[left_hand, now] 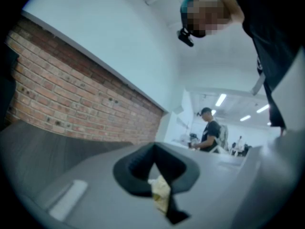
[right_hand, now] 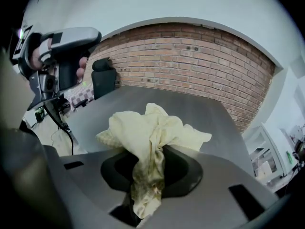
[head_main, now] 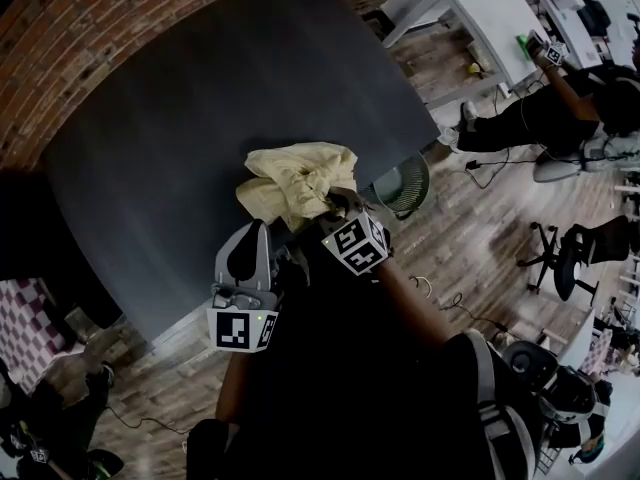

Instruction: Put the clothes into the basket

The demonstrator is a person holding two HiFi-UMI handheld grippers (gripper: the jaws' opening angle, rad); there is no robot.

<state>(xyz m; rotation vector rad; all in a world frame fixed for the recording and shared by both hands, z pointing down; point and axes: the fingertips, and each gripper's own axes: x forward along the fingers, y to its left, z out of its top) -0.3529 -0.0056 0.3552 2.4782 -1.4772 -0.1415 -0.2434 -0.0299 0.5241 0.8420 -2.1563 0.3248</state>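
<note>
Right tongs (right_hand: 147, 175) pinch the yellow cloth (right_hand: 150, 128) by a bunched fold at the worktop's (head_main: 200, 118) near edge. Left tongs (left_hand: 159, 191) nip a small corner. Risk: trailing folds may snag the basket (head_main: 405, 186) rim, or the corner may slip free.

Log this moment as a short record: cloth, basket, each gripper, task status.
cloth: yellow cloth, bunched up over the near edge of the dark table
basket: round basket on the floor by the table's edge, to the right of the cloth; no clothing visible in it
right gripper: shut on a fold of the cloth
left gripper: shut, with a small yellow bit of cloth between its jaws, pointing up and away from the table
status: cloth not yet in the basket
</note>
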